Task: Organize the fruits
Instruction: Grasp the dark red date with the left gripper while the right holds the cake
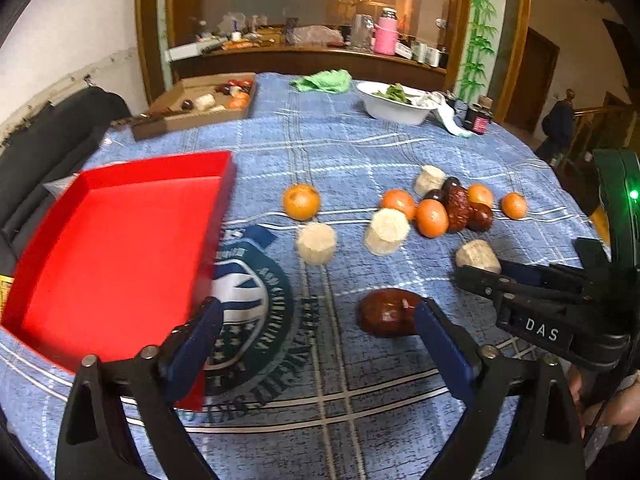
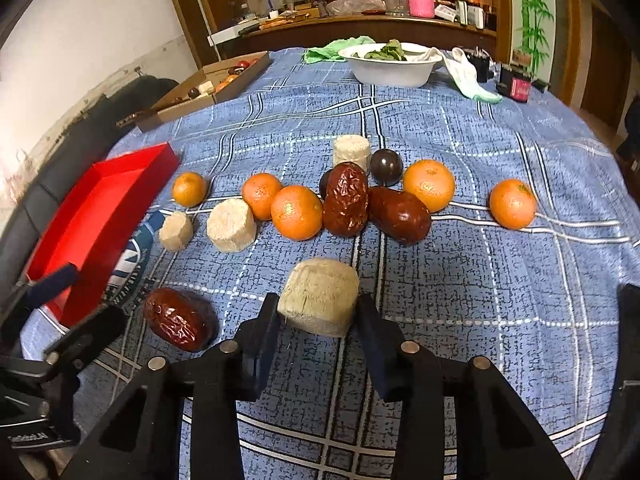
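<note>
The right gripper point(image 2: 318, 322) is clamped on a pale fibrous cylinder point(image 2: 320, 296), one pad point(image 2: 262, 344) against each flat-cut side; the cylinder rests on the blue checked cloth of the bench point(image 2: 500, 300), at 6 o'clock from the main fruit cluster. The left gripper point(image 1: 316, 340) stands apart with nothing between the jaws; a date point(image 1: 386, 313) lies just inside its right pad, touching or nearly so, and the red tray point(image 1: 120, 248) sits at 9 o'clock from that gripper, its near corner under the left pad. The tray holds nothing. Other fruit lies in a loose row across the bench: oranges point(image 2: 296, 212), two more dates point(image 2: 346, 200), dark plums point(image 2: 386, 166) and three more pale cylinders point(image 2: 232, 226). Handling judgement: the cylinder looks light, dry and rough, so slip is unlikely, but the fibrous surface may crumble under hard pressure; hold it across the curved wall at mid-height. The date appears wrinkled, glossy and soft; take it across the short axis at the middle with light force to avoid bruising. Oranges are round and will roll if nudged, so approach from above, across the widest part. Sorting appears barely begun.
</note>
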A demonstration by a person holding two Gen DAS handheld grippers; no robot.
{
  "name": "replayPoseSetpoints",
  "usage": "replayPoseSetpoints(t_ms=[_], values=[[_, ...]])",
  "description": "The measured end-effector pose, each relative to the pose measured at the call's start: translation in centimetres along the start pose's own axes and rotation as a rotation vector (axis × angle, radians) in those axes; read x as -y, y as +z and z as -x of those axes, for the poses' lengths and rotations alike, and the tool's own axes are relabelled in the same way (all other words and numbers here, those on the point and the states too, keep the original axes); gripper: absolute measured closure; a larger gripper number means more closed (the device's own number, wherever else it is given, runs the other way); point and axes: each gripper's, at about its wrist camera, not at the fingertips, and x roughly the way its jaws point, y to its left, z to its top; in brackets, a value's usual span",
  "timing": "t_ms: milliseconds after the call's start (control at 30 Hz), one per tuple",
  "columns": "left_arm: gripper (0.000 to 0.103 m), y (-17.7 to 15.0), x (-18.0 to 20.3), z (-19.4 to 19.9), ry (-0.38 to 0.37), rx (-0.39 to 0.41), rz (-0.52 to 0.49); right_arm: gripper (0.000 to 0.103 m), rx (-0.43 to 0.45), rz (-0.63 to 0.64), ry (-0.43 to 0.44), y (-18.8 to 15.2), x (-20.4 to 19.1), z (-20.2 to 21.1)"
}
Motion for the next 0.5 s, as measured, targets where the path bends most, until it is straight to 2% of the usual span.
replayPoseSetpoints(t_ms=[100,333,433,467,500], values=[[0.028,0.0,0.6,-0.9,-0.035,-0.033,-0.016,0.061,0.002,-0.011,0.014,0.0,0.2,0.1],[0.032,0.2,2.0,-2.4,-0.08,-0.065,-0.055,0.061,0.005,-0.036,0.045,0.0,0.6,0.1],[0.041,0.1,2.9,-2.8,-0.12,-0.089,-0.092,0.061,0.005,-0.036,0.045,0.0,0.6,0.1],[0.05,0.1,3.2,-3.0,-0.137,-0.098,-0.104,0.061,0.005,-0.036,0.045,0.0,0.6,0.1],[0.053,0.1,3.4,-3.0,-0.151,-0.102,-0.108,0.061,0.006,-0.036,0.044,0.0,0.5,0.1]])
